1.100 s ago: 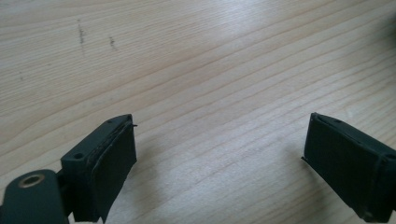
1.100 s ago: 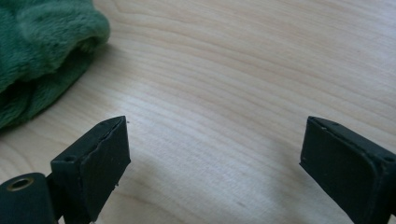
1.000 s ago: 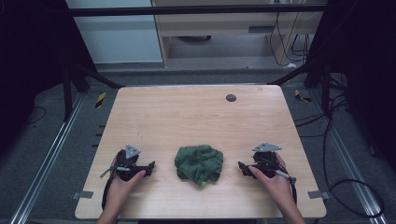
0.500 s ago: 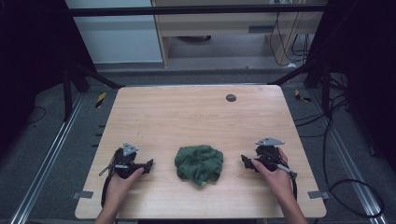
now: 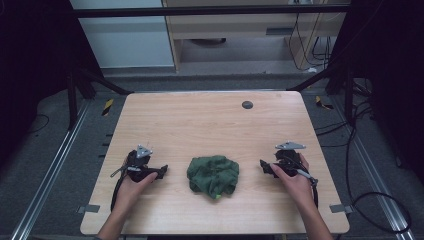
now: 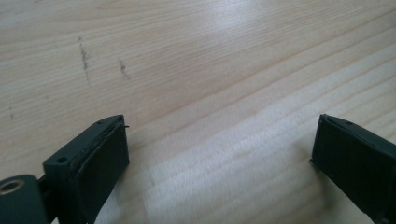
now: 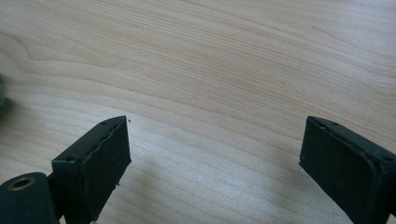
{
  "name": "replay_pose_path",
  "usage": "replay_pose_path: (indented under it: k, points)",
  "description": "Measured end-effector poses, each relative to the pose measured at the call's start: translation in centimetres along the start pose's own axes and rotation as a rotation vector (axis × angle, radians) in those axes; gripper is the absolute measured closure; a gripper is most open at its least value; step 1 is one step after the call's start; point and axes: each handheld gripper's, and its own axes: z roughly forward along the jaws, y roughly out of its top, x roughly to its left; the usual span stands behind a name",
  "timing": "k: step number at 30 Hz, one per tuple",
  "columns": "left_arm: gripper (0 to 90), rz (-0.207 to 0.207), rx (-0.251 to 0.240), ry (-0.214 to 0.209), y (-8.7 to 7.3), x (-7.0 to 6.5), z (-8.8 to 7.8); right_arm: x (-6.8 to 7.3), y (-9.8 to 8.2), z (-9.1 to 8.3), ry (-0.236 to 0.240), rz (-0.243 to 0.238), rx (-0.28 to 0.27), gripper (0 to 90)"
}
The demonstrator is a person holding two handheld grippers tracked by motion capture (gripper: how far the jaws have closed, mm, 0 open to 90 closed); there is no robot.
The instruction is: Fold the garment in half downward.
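Green cloth (image 5: 213, 175) lies bunched between left claw (image 5: 161, 171) and right claw (image 5: 263, 165), both spread wide, empty.

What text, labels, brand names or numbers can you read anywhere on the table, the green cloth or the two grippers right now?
None: no readable text in any view.
Green cloth: plain, no tag or print to be seen.
Table: bare wood grain; the dark round spot carries no lettering, and the marks in the left gripper view are scuffs.
Left gripper and right gripper: black bodies, no legible label.
Yellow-black strips on the floor: stripes, no words.
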Motion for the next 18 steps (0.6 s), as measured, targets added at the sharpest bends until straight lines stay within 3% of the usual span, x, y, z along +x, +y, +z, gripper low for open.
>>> replay_pose_path:
  k: [7, 14, 18]
  points:
    - [2.1, 0.020, 0.002, -0.019, 1.0, 0.5, 1.0, -1.0, 0.0, 0.4, -0.013, 0.053, -0.028, 9.6]
    - [2.1, 0.020, -0.002, -0.021, 1.1, 0.6, 1.1, -1.4, -0.1, 1.0, -0.044, 0.072, -0.021, 9.4]
    - [2.1, 0.020, -0.001, -0.021, 1.1, 0.6, 1.1, -1.3, -0.1, 1.3, -0.062, 0.059, -0.018, 8.9]
